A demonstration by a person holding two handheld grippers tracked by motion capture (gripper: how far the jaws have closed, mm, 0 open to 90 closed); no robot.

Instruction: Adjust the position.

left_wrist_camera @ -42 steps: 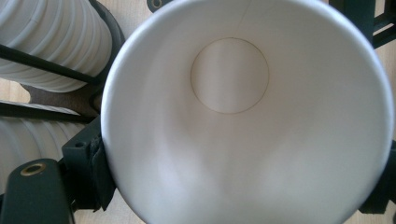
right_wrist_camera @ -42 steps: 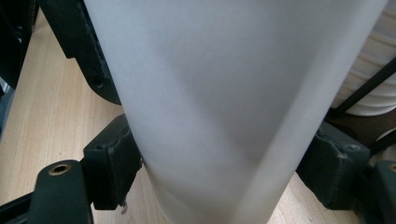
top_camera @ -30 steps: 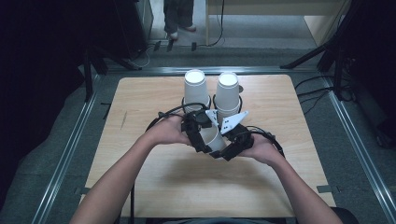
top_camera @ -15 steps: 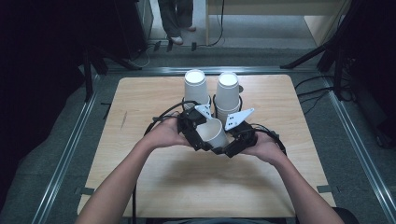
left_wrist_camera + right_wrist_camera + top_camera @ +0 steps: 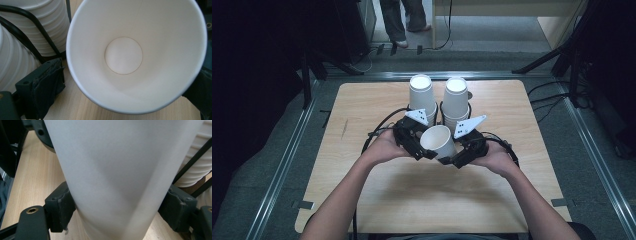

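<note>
Right hand-held gripper clamps the tapered white paper cup between both pads, tilted above the wooden surface. Left hand-held gripper stands wide, having just opened around the cup's rim (far pad cut off). Two ribbed upturned cup stacks sit behind.

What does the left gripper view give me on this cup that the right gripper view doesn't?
Left gripper view: it looks straight into the paper cup, showing the empty inside, round base and full rim; one padded jaw of the left hand-held gripper stands apart from the wall, open.

Right gripper view: the cup's outer wall, with the right hand-held gripper pressing its pads on both sides.

Both: the same cup, the ribbed stacked cups in their black wire holder behind it, and the wooden table.
</note>
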